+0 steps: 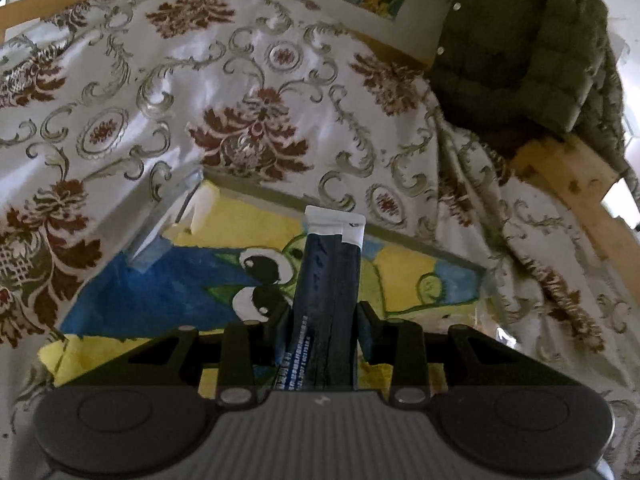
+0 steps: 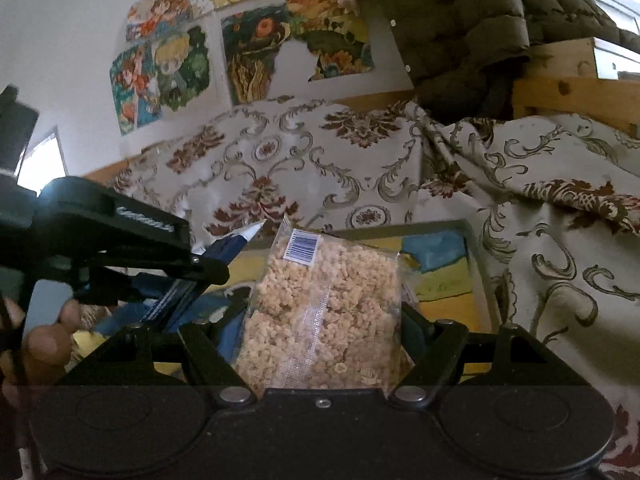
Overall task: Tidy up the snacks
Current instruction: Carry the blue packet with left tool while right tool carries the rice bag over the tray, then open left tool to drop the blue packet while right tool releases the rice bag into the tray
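Observation:
In the left wrist view my left gripper [image 1: 325,320] is shut on a dark blue snack packet [image 1: 326,280] with a white sealed top, held upright above a shallow box [image 1: 132,296] whose floor carries a blue and yellow cartoon drawing. In the right wrist view my right gripper [image 2: 322,320] is shut on a clear bag of beige puffed snack [image 2: 324,304] with a barcode label, over the same box [image 2: 440,276]. The left gripper [image 2: 208,268] with its blue packet [image 2: 228,248] shows at the left of that view, close beside the bag.
A floral cream and maroon cloth [image 1: 248,92] covers the surface around the box and drapes off to the right. An olive quilted jacket [image 1: 532,52] hangs over a wooden frame [image 1: 568,172]. Cartoon posters [image 2: 168,72] hang on the wall. A hand [image 2: 48,340] grips the left tool.

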`<state>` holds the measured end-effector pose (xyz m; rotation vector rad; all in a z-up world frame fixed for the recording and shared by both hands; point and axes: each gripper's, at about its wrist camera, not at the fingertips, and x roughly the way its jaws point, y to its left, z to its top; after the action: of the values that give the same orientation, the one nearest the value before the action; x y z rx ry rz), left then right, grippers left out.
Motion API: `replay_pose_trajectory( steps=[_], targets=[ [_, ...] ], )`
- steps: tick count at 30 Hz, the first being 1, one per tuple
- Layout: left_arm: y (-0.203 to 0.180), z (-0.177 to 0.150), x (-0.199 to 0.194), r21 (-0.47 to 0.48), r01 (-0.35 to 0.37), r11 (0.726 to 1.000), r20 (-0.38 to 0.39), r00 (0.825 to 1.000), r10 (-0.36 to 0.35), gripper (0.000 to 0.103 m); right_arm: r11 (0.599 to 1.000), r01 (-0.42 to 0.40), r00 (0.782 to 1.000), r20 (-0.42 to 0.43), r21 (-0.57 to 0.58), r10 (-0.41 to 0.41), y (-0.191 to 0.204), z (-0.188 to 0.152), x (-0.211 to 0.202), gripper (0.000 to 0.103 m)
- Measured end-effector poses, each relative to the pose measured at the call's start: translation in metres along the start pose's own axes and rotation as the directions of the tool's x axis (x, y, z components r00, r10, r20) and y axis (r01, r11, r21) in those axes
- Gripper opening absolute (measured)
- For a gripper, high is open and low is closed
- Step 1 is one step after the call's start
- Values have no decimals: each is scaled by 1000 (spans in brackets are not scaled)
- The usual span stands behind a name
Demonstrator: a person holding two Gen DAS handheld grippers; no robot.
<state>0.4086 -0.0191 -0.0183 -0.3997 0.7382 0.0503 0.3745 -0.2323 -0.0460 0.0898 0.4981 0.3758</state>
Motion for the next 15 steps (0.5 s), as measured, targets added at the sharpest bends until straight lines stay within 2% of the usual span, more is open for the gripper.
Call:
replay_pose_trajectory(
  steps=[5,8,15],
  targets=[
    [9,-7,12,1,-36,999,-20,999,36,38,997,28,999,-36,-71,-30,10,-10,9,77],
    [15,-11,14,-12,-46,999,-21,999,46,38,993,36,999,-35,-109,-40,15,-13,9,77],
    [14,-19,17,27,-78,997,-24,997,78,39,986,55,998,-34,-156,-61,20,-16,12,78]
  ],
)
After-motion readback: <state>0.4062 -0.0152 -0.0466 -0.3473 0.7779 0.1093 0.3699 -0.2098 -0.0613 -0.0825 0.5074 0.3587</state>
